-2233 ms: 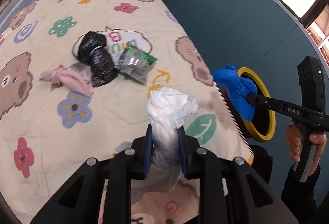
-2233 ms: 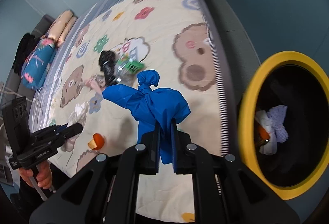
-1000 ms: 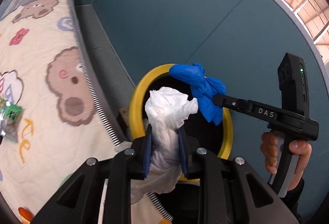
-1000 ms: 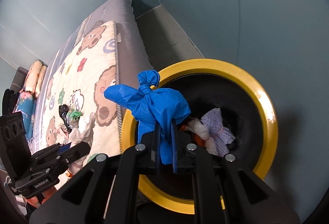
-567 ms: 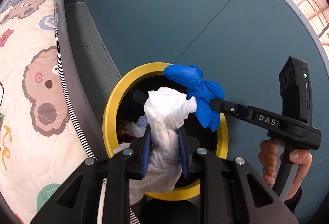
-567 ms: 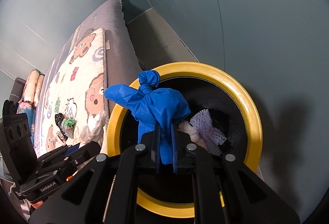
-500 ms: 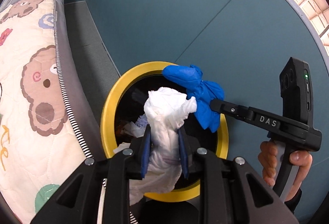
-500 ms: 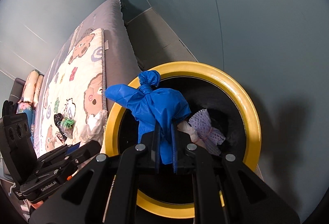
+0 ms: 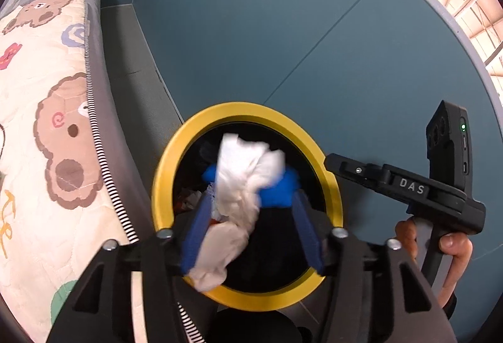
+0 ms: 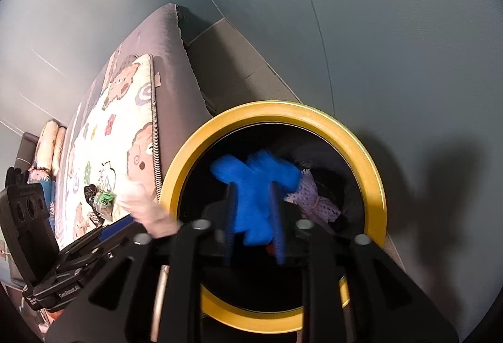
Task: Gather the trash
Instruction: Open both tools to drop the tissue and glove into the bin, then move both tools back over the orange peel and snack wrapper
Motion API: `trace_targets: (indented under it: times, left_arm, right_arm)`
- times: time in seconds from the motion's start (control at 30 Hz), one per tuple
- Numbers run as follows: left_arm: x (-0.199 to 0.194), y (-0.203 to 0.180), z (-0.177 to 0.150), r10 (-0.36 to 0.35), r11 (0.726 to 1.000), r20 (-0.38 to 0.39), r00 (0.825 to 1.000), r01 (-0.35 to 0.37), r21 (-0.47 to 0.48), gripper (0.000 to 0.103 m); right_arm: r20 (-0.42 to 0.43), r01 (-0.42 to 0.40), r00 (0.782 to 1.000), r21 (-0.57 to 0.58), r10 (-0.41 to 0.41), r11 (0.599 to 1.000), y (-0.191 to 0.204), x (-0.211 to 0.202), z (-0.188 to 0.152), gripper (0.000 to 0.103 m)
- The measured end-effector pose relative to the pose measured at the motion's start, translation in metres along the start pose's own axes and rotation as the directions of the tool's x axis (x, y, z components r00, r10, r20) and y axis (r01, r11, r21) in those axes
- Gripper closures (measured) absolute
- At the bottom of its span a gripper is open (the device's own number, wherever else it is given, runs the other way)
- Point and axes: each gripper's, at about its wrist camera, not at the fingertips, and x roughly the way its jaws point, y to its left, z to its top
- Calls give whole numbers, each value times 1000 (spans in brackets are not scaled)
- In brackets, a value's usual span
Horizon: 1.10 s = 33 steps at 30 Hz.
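Note:
A black bin with a yellow rim (image 9: 163,173) (image 10: 374,173) stands beside the bed. My left gripper (image 9: 251,236) is open above its mouth, and a white crumpled bag (image 9: 245,185) is dropping between its blue fingers (image 9: 196,233), blurred. My right gripper (image 10: 254,226) is open over the bin, and a blue knotted bag (image 10: 254,182) is falling between its fingers, blurred. The blue bag also shows in the left wrist view (image 9: 279,189) inside the bin. A lilac mesh bundle (image 10: 317,201) lies in the bin.
The bed with a bear-print quilt (image 9: 41,110) (image 10: 116,135) lies left of the bin. A black bag and a green packet (image 10: 102,198) remain on the quilt. A teal wall (image 9: 283,28) stands behind the bin. Pillows (image 10: 50,148) lie at the far end.
Both grippers have opened. The white bag and the blue bag have left the fingers and are dropping into the bin.

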Motion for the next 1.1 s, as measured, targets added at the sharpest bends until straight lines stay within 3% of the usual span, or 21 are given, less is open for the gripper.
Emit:
trace_targets:
  times: [0.2,0.3,0.6,1.1]
  left_arm:
    - [-22,16,-8,36,999,21,999,-35,-13,25]
    - [-34,34,-16,59,997,25,998,-58,-44,21]
    - [-65,95,-34,121,985,16,993,-118,-130,17]
    - [-146,194,-89,238,941,25,971,-224,-255,15]
  right_arm:
    - [13,18,1000,10,-18,1000,1,-8,-2,60]
    - [10,18,1000,10,-18,1000,3,-10,-3,60]
    - [-28,-13,1000,-57,12,998,38,-1,-17,54]
    - [-105,-82,993,-212,60,974,147,26,-49,49]
